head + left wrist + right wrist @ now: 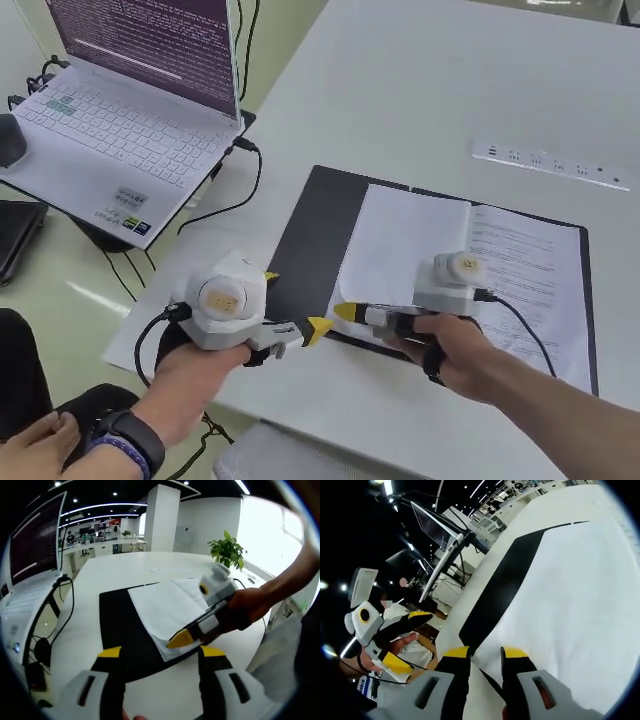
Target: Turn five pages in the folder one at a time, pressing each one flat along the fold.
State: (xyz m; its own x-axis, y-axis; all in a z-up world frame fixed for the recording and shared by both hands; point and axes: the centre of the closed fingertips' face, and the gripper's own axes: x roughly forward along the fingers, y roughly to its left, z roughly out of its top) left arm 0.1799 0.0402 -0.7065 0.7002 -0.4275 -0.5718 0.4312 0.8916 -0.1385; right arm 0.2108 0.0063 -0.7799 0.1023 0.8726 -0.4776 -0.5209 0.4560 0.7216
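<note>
- Folder [310, 240] [120, 625] [505, 575] lies open on the white tabletop [420, 90], right of the laptop [120, 120]. It sits askew, with its front edge near the tabletop's near edge.
- Left half is bare black inner cover. Right half is a stack of white sheets.
- Top sheet [405, 245] [165, 607] [570, 595] has its blank side up and lies flat from the fold line. It partly covers a printed page [530, 270], which shows on the far right.
- Right claw [348, 314] [180, 639] [485, 652] is at the top sheet's near left corner. Its jaws stand a narrow gap apart with the sheet's edge running between them. I cannot tell whether a jaw touches the paper.
- Left claw [294, 302] [161, 652] has its jaws spread wide and holds nothing. It hovers at the near left corner of the black cover, tips pointing at the right claw and just short of it.
- Open room: bare tabletop runs beyond the folder up to the power strip [550, 165].
- On the left, the laptop's black cable [240, 195] curves close to the folder's far left corner, not touching it.
</note>
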